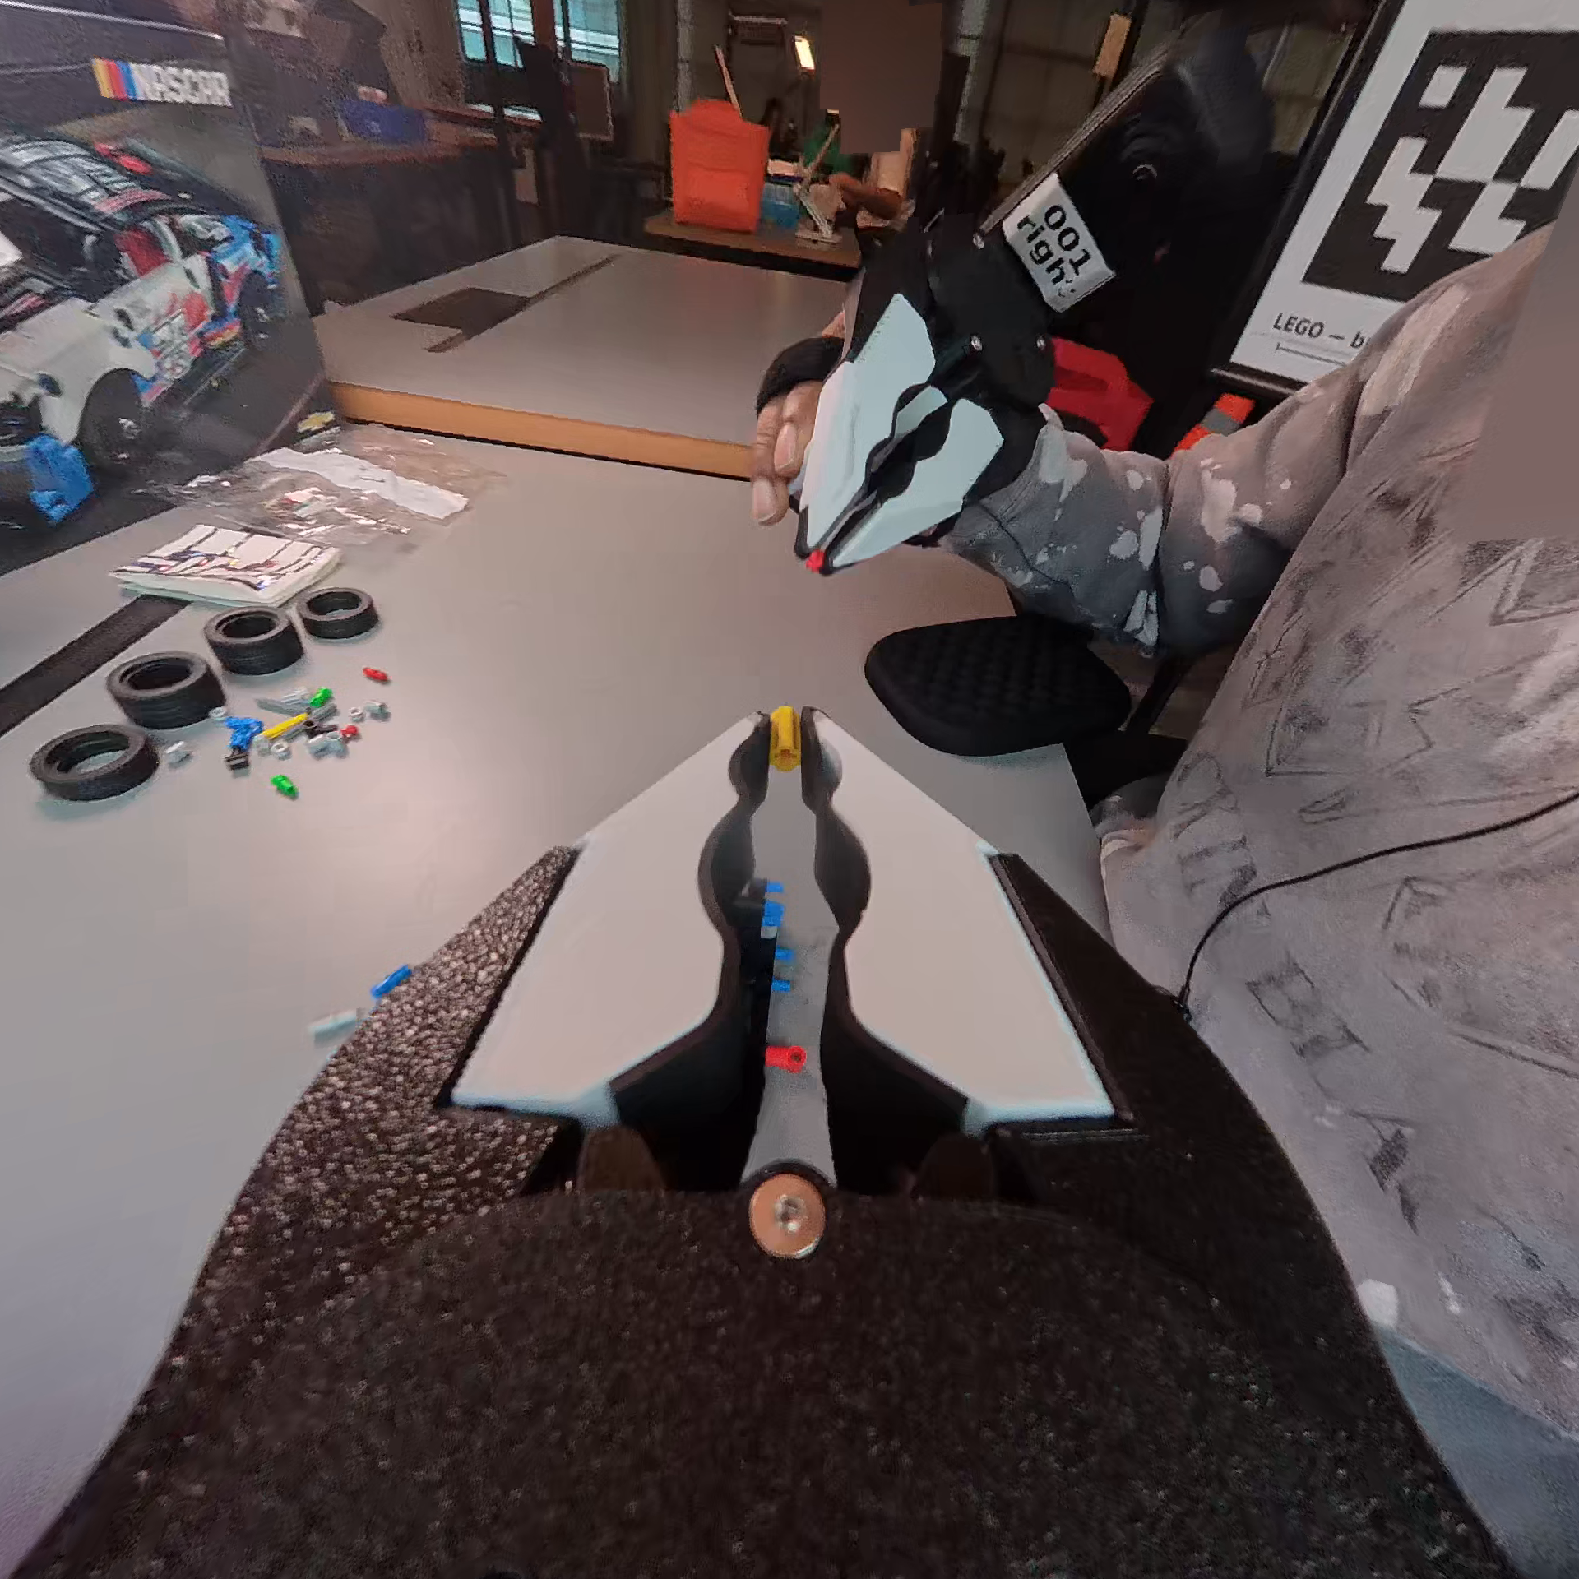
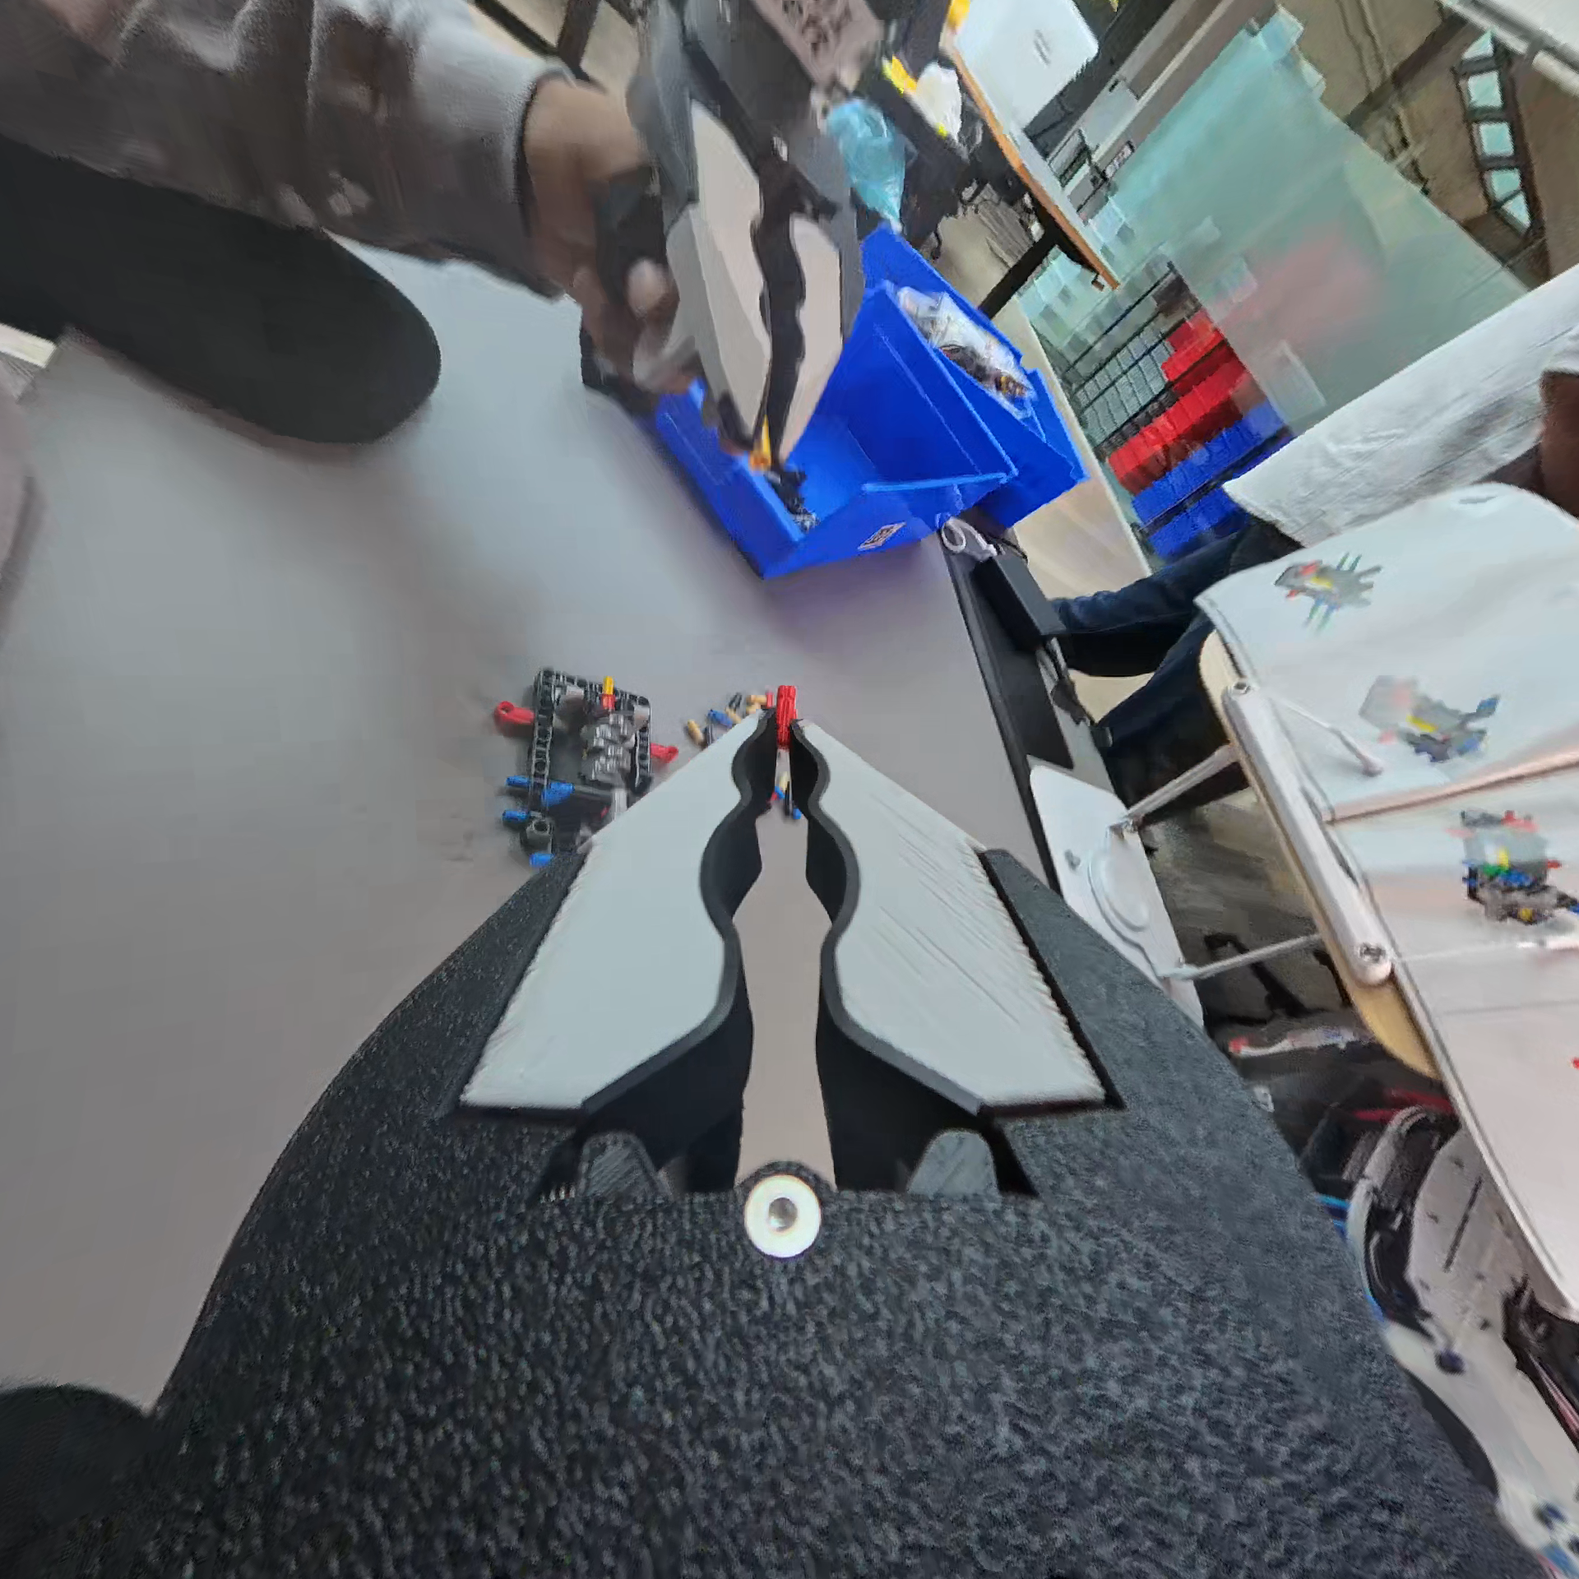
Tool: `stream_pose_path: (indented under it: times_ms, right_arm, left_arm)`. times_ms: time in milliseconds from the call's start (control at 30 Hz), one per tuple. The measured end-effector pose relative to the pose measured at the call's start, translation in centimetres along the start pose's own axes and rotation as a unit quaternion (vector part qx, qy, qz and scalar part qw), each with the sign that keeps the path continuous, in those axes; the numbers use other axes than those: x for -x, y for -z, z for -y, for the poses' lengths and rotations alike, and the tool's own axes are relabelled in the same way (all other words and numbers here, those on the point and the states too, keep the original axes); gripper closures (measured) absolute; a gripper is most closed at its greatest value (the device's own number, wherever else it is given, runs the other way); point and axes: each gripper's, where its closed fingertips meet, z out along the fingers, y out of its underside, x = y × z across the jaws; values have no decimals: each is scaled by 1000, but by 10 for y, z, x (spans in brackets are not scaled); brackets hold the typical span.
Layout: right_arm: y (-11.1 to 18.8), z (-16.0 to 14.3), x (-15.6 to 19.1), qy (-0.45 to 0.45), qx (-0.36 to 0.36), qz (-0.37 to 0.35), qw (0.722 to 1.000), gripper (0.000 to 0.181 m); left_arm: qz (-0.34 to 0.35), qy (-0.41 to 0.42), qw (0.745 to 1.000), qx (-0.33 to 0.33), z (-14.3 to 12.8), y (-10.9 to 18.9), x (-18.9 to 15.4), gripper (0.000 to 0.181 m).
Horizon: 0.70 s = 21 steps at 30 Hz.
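My left gripper (image 1: 783,726) is shut on a small yellow connector piece (image 1: 783,736), held above the grey table (image 1: 555,683). My right gripper (image 2: 784,722) is shut on a small red pin (image 2: 784,718); it also shows in the left wrist view (image 1: 818,560), raised up and to the right of the left one. In the right wrist view the left gripper (image 2: 760,444) hangs blurred over a blue bin, with its yellow piece (image 2: 760,446) at the tips. A black frame assembly with blue and red pins (image 2: 585,756) lies on the table below the right gripper. It shows partly between the left fingers (image 1: 773,948).
Several black tyres (image 1: 162,688) and a scatter of small coloured pieces (image 1: 299,726) lie at the left, by a booklet (image 1: 231,564) and plastic bags. A model-car box (image 1: 128,282) stands behind. Blue bins (image 2: 889,461) sit at the table's far edge. A person's sleeve (image 1: 1196,547) is at the right. Across from one pair of fingers to the other is roughly 9 centimeters.
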Motion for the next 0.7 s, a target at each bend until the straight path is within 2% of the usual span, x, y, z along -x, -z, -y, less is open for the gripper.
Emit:
stream_pose_path:
  times_ms: [67, 167, 333, 467, 567, 600, 700]
  right_arm:
    - [-8, -16, 6, 1, 30, 0, 1000, 179]
    - [-36, -36, 4, -41, 41, 4, 998, 178]
    - [-112, -95, 3, -129, 125, 35, 983, 178]
    - [-160, -126, 8, -132, 180, 57, 973, 177]
    - [-171, -127, 11, -143, 173, 71, 972, 166]
    - [-170, -126, 9, -152, 166, 70, 972, 159]
    - [-155, -113, -3, -183, 126, 55, 973, 153]
  left_arm:
    - [45, -14, 999, 1, 0, 17, 12, 175]
    - [137, -11, 989, -50, 16, 40, 44, 175]
    - [284, -1, 956, -72, 5, 83, 90, 174]
    - [359, -5, 932, -56, 1, 114, 112, 174]
    - [406, 1, 913, -39, -1, 143, 123, 174]
    - [417, 6, 909, -28, -4, 152, 126, 174]
    - [448, 25, 894, 10, -19, 179, 139, 175]
